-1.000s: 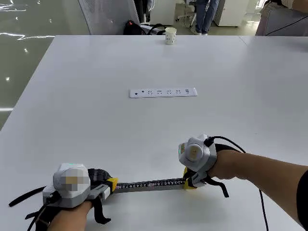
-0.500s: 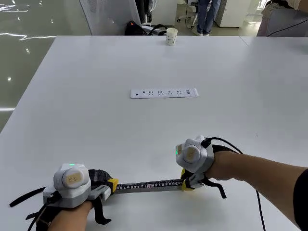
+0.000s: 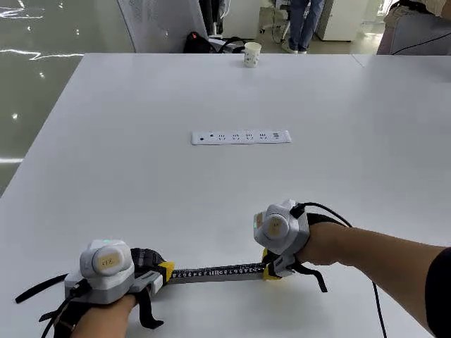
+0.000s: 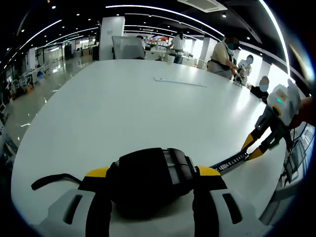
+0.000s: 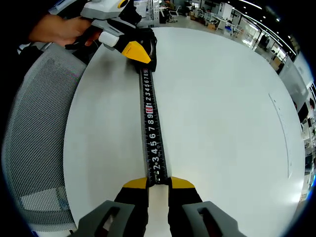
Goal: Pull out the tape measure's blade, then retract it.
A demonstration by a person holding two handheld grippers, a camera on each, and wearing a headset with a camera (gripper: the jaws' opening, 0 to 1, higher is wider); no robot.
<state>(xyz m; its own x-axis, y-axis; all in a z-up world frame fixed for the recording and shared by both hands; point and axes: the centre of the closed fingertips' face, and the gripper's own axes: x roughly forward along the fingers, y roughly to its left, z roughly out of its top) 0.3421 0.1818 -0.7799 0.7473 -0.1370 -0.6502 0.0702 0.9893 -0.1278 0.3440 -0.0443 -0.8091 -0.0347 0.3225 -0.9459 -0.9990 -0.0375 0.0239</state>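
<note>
1. My left tongs (image 4: 153,173) are clamped around the black case (image 3: 144,258), pinning it at the near edge of the desk (image 3: 211,190).
2. My right tongs (image 5: 159,183) are pressed together on the blade (image 5: 150,123) at its free end. The lowest numbers sit just ahead of the yellow tips.
3. The blade lies flat on the desk in a straight line between the two tongs, with only a short run of it out of the case.
4. I judge the job to be mid-stroke, since the blade is out but not far. I cannot say from this moment whether it is the pull or the return.
5. If it is the pull, my right hand must draw away from the case along the blade's own line. The left must hold firm so the case does not drag.
6. If it is the return, I would walk the right tongs towards the case without loosening, so the spring does not whip the blade home.
7. The power strip (image 3: 239,137) and cup (image 3: 251,53) sit well apart from the work, out of the path.
</note>
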